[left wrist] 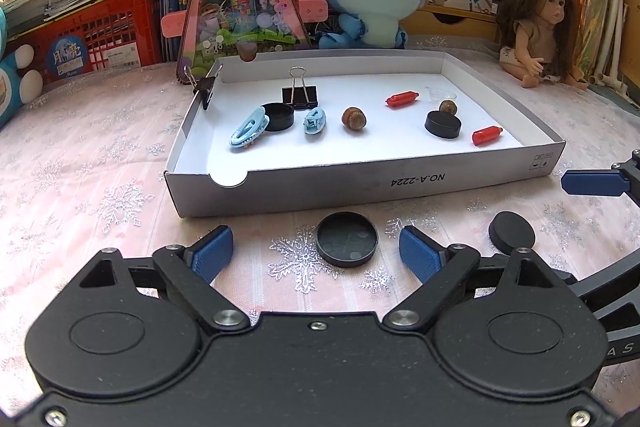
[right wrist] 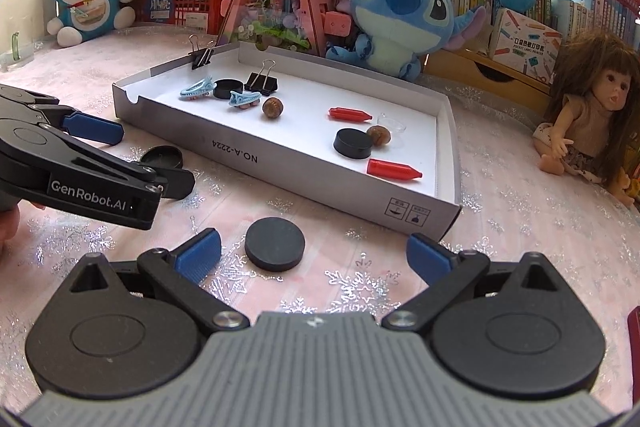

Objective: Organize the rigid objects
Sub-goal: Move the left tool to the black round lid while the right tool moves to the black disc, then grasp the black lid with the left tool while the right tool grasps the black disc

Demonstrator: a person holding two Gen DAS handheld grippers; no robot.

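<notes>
Item: two black round pieces on the counter [left wrist: 80,163], in front of the near wall of the white cardboard tray [left wrist: 360,187]. The hollow cap [left wrist: 347,239], open side up, lies dead ahead of the left gripper [left wrist: 316,251], centred between its blue pads and just beyond their tips; jaws stand wide apart, gripping nothing. The solid disc [right wrist: 274,243] lies flat ahead of the right gripper [right wrist: 314,253], left of the jaw centreline and close to the left pad, well clear of the right one; jaws wide apart, empty. Both pieces are round, so no long axis governs the grasp. Each gripper is nearer its own piece; the left needs only a forward reach, the right a small shift leftward first, by my judgement. Tray already holds binder clips, blue hair clips, acorns, red pieces, two more black rounds
</notes>
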